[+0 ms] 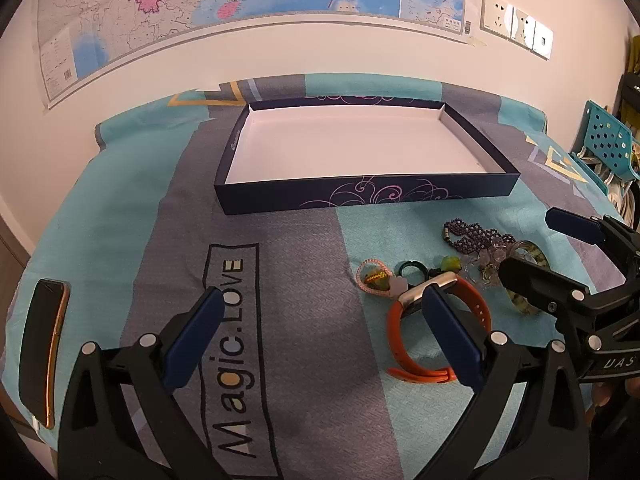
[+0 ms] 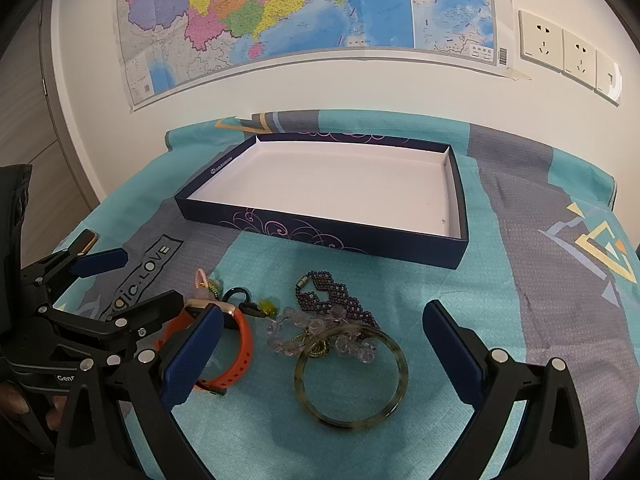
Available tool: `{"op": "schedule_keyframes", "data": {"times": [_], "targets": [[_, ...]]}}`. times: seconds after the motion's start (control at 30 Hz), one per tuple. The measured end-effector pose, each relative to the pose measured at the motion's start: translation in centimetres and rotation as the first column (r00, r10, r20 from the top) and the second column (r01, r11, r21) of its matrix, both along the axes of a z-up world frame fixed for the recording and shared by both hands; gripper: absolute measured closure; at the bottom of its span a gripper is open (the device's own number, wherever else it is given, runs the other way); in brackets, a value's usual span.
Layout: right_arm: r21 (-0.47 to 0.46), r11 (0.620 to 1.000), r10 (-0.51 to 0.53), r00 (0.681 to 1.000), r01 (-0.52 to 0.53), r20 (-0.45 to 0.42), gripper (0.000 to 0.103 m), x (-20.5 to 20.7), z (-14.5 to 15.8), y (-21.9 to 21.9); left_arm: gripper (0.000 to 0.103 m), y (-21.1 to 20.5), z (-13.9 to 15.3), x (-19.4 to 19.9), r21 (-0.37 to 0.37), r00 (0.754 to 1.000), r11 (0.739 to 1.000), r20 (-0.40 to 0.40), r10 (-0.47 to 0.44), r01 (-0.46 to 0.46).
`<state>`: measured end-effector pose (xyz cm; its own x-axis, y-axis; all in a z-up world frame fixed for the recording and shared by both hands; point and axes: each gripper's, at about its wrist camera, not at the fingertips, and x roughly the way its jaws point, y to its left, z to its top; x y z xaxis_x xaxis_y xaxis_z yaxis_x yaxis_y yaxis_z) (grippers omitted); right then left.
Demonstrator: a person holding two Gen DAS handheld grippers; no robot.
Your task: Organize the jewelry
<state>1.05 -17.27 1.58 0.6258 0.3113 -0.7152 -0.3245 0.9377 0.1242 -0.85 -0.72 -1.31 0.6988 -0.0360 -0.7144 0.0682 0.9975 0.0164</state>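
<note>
A shallow dark-blue box (image 1: 360,196) (image 2: 320,232) with a white inside lies at the back of the cloth. In front of it is a jewelry pile: an orange watch (image 1: 400,364) (image 2: 245,344), a purple bead bracelet (image 1: 476,236) (image 2: 340,298), clear beads (image 2: 288,332), a mottled green bangle (image 2: 402,376) and small rings (image 1: 374,276). My left gripper (image 1: 323,294) is open, low over the cloth, its right finger beside the watch. My right gripper (image 2: 323,310) is open above the bangle and beads, holding nothing.
A phone (image 1: 44,348) lies at the cloth's left edge. The wall with a map (image 2: 300,12) and sockets (image 2: 560,48) is close behind the box. A teal perforated chair (image 1: 608,140) stands at far right. A hand (image 2: 24,404) holds the left gripper.
</note>
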Motion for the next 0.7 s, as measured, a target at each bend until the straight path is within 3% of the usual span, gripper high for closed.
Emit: {"op": "schedule_keyframes", "data": {"times": [0.47,0.63,0.7], "targets": [[0.004,1.0,0.002,1.0,-0.002,-0.004,0.006,0.1,0.0,-0.2,0.006,0.0,-0.1,-0.1,-0.006,1.0,1.0,-0.004,-0.016,0.016],[0.005,1.0,-0.001,1.0,0.001,-0.014,0.006,0.0,-0.1,-1.2,0.015,-0.3,-0.4,-0.5,-0.022,0.997,0.997,-0.017,-0.074,0.073],[-0.002,1.0,-0.001,1.0,0.001,-0.021,0.012,0.0,-0.1,-1.8,0.02,-0.4,-0.4,-0.7,-0.041,0.994,0.993,-0.025,-0.111,0.11]]}}
